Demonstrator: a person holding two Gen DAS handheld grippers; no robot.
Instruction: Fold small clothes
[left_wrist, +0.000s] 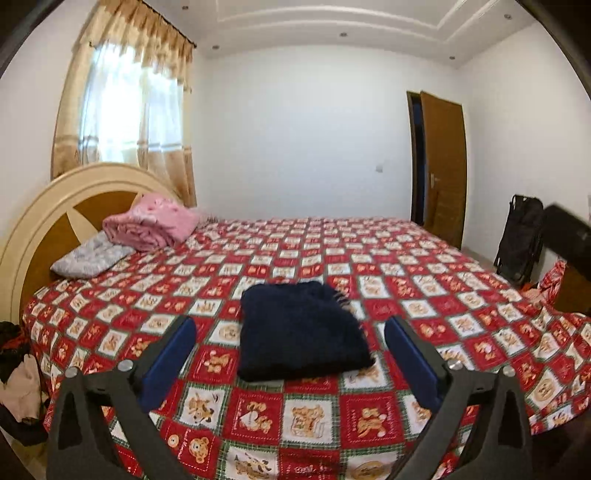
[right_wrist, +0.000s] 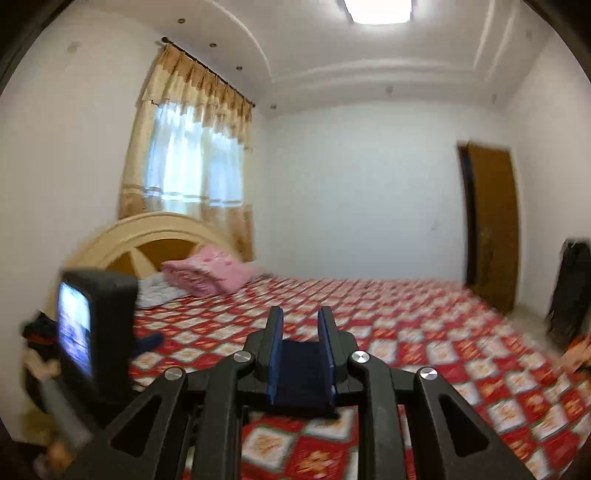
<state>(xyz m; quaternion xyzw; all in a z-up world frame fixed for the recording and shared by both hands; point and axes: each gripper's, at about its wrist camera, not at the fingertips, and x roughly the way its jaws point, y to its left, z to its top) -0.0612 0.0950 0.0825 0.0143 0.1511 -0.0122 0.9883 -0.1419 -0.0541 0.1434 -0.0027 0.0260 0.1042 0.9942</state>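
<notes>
A folded dark navy garment (left_wrist: 301, 332) lies flat on the red checked bedspread (left_wrist: 258, 413). My left gripper (left_wrist: 291, 321) hovers above the bed's near edge and points at the garment. Its blue pads (left_wrist: 170, 362) stand wide apart and touch nothing. My right gripper (right_wrist: 301, 312) is held level, its jaws drawn close with a narrow gap. Navy fabric (right_wrist: 301, 373) shows through that gap and below the fingers. It looks like the garment on the bed behind them, not gripped. The view is blurred.
A rolled pink blanket (left_wrist: 151, 221) and a grey pillow (left_wrist: 92, 254) lie by the cream headboard (left_wrist: 44, 221). Clothes are heaped on the floor at left (left_wrist: 18, 376). A black bag (left_wrist: 517, 236) stands near the brown door (left_wrist: 441, 166). The left tool's camera (right_wrist: 96, 325) fills the right view's left side.
</notes>
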